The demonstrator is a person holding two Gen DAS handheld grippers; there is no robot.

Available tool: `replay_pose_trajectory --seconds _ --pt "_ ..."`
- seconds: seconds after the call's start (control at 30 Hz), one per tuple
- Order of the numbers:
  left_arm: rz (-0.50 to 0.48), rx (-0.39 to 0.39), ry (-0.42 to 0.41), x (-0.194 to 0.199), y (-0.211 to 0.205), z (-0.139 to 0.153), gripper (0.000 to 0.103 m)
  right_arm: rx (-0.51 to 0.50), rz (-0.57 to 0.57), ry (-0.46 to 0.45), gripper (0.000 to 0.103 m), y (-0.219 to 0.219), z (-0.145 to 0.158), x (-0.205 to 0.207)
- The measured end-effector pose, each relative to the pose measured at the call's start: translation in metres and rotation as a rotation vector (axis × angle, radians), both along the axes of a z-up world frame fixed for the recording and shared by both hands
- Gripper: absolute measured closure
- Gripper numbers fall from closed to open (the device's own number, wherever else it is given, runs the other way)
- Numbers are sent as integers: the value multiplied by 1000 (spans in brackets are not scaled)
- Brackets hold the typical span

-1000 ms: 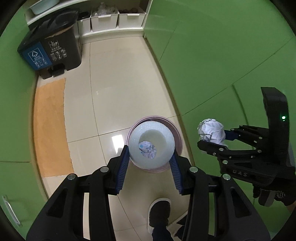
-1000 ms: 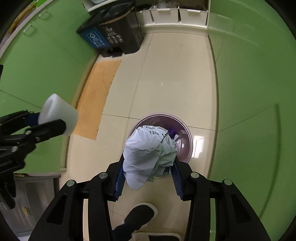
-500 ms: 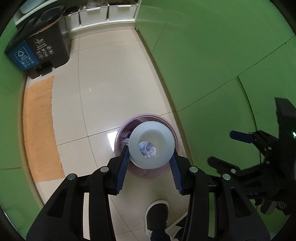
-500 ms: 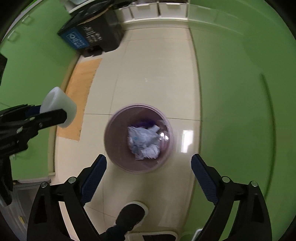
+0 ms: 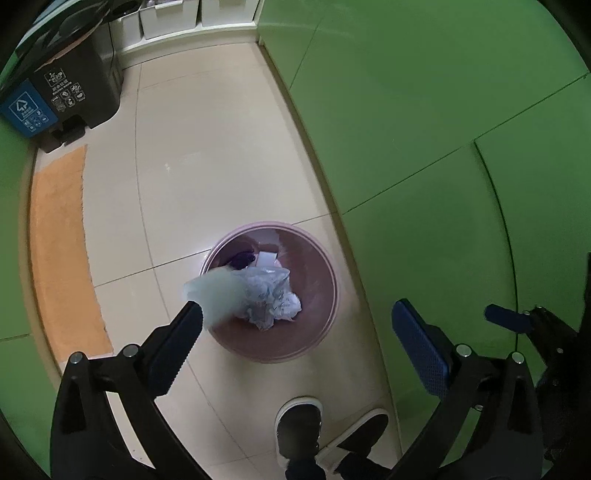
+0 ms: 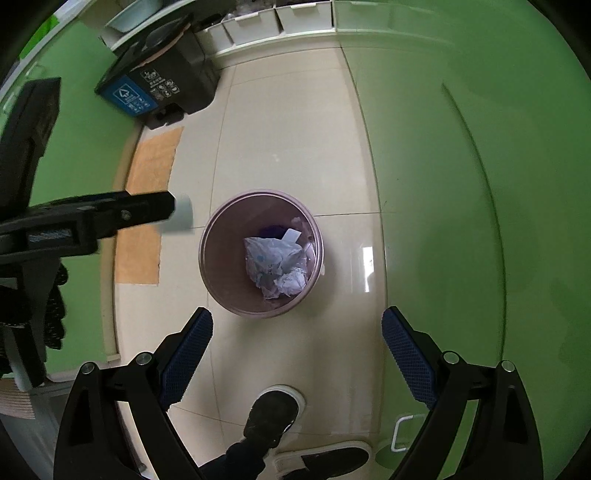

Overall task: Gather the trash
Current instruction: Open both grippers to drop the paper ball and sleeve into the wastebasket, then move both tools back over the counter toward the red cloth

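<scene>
Orange mat along the left edge of the tiled floor, under green cabinet fronts. Dark sorting bin with a blue recycling label at the far left corner, white storage boxes behind it by the back wall. Left gripper pointing steeply down over the floor, jaws swinging wider, pads touching nothing. Translucent white cup, blurred, loose just off the left pad, overlapping the near-left rim of the pink wastebasket. Wastebasket mid-floor, close to the green cabinets on the right, holding crumpled paper, a white card and something purple. Right gripper above the near side of the wastebasket, blue pads spread far apart, nothing between them. Two dark shoes with white soles at the near edge of the floor.
</scene>
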State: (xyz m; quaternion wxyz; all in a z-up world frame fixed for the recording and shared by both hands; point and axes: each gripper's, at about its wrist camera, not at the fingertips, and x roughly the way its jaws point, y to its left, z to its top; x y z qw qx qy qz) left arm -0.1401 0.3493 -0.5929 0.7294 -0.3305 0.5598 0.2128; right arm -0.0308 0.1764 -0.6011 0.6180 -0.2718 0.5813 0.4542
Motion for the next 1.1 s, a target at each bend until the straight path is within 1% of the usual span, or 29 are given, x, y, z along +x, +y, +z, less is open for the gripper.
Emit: replay_pose_trajectory --seconds 0.07,0.17,0.23,0.3,0.43,0.53,0.57,0.63,0.73,0.77,0.8,0.83,0.9,0.93,0.97,1.1 --pt "9 -5 3 -1 -2 6 3 4 -5 -1 14 -1 7 -2" --pt "30 -14 -14 -8 -5 24 3 14 -7 -4 14 -6 28 -4" --pt "38 -12 -26 -14 -7 43 3 19 -6 -5 14 -9 43 -6" --pt "43 -4 -41 -22 -11 67 3 25 0 -7 13 -13 60 -9" --pt "49 10 -54 -33 -15 107 3 43 15 -14 13 -18 102 -17" --pt "57 25 -63 -44 -17 145 3 59 20 -13 13 -21 135 -23" --pt "60 39 -60 -48 -18 163 3 66 20 -15 13 -22 147 -26" --pt "65 56 -61 -53 -21 187 3 82 23 -19 13 -24 174 -29" --pt "70 88 -67 -62 -23 234 3 119 25 -29 13 -25 219 -35" --pt "71 103 -72 -65 -24 256 3 134 24 -31 13 -26 233 -36" --pt "70 113 -77 -67 -24 270 3 157 22 -34 13 -27 254 -37" --pt "67 130 -85 -69 -26 292 3 169 21 -39 13 -29 268 -39" --pt "63 160 -99 -70 -29 323 3 213 14 -46 11 -34 305 -39" --pt "61 174 -107 -70 -31 339 3 228 12 -53 9 -36 318 -39" --pt "52 196 -116 -70 -34 360 3 249 10 -64 8 -39 335 -41" --pt "22 266 -156 -66 -47 422 3 326 -8 -103 8 -60 396 -34"
